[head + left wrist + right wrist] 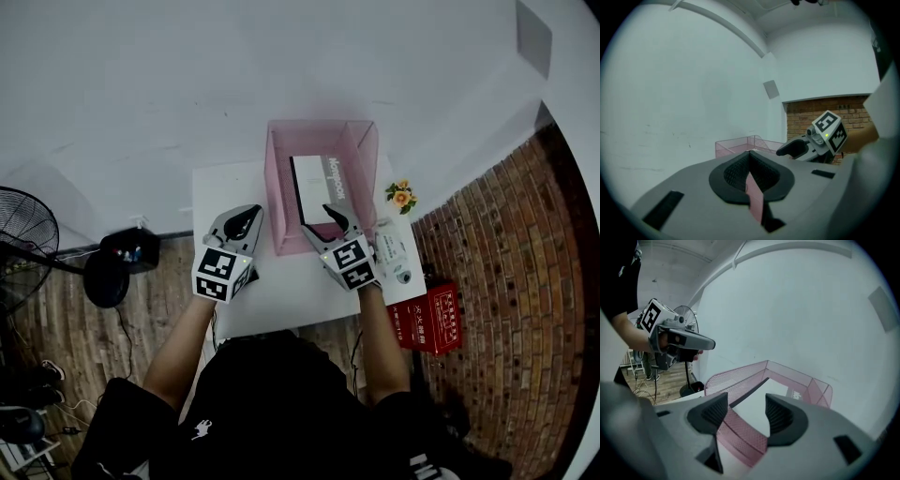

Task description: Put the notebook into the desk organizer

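The desk organizer [278, 202] is a pink wire-mesh tray with upright walls and an open top. It stands at the far edge of the white table [281, 300], reaching slightly past that edge. The notebook [314, 192] is inside it, leaning against the right-hand wall: a flat rectangle with a smooth white cover, a dark edge and a grey band of print (too small to read).

The right gripper [330, 217] is at the organizer's near right corner. Its ribbed black pads [780, 413] stand wide apart, and the mesh front wall and the notebook's white face show in the gap, with neither pad touching them.

The left gripper [251, 216] hangs over the table's left side, just beside the organizer's left wall and apart from it. Its jaws are together, with only a thin pink sliver in the seam (I cannot tell what it is).

The near half of the table is bare. Small white items crowd its right edge. Off the table are a fan [23, 239] on the left and a red box [429, 319] on the right.
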The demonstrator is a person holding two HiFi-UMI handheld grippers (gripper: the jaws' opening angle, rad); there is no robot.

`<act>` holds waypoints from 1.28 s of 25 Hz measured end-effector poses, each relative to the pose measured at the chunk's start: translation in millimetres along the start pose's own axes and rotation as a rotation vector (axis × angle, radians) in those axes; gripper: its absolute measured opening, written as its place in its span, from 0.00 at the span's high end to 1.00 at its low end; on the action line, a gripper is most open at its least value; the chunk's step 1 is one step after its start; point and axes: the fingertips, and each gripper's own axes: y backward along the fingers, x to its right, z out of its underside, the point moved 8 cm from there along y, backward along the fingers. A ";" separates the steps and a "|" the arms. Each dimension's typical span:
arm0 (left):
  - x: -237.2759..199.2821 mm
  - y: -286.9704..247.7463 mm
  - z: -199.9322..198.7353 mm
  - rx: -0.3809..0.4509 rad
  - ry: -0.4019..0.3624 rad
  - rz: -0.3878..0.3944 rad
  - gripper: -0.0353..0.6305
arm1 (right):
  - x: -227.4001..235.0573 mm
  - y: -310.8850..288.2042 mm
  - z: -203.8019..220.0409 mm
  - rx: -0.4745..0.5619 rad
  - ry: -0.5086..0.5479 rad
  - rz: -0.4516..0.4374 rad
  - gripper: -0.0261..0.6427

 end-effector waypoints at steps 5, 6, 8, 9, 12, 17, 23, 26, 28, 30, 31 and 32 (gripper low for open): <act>-1.8 1.6 0.9 0.007 -0.006 0.033 0.95 | 0.1 19.3 1.0 0.074 -0.139 0.053 0.67; -2.3 1.6 1.8 0.007 -0.016 0.042 0.95 | -0.1 23.7 1.5 0.089 -0.166 0.070 0.71; -2.6 2.2 3.2 0.006 -0.037 0.064 0.95 | -0.6 32.3 3.2 0.114 -0.214 0.117 0.80; -2.6 2.8 3.6 0.007 -0.045 0.073 0.95 | -1.0 36.5 4.9 0.126 -0.240 0.143 0.84; -2.7 5.0 4.8 0.012 -0.051 0.102 0.95 | -5.1 50.2 8.9 0.174 -0.332 0.209 0.93; -2.0 10.7 6.6 0.025 -0.041 0.150 0.95 | -25.1 72.6 7.7 0.207 -0.397 0.275 0.96; 2.8 17.0 9.7 0.036 -0.016 0.170 0.95 | -45.4 101.6 3.1 0.244 -0.407 0.334 0.96; 11.8 23.0 5.2 0.048 -0.017 0.170 0.95 | -48.0 119.0 2.9 0.289 -0.435 0.353 0.96; 19.7 29.1 2.4 0.053 -0.027 0.165 0.95 | -50.5 128.3 4.4 0.307 -0.445 0.362 0.96; 27.8 35.3 0.6 0.057 -0.033 0.156 0.95 | -52.8 136.2 5.2 0.319 -0.448 0.357 0.96; 31.8 38.2 -0.3 0.057 -0.032 0.149 0.95 | -53.6 140.5 5.0 0.326 -0.449 0.352 0.96; 36.1 41.4 -1.3 0.057 -0.030 0.140 0.95 | -54.4 145.3 4.9 0.333 -0.449 0.345 0.96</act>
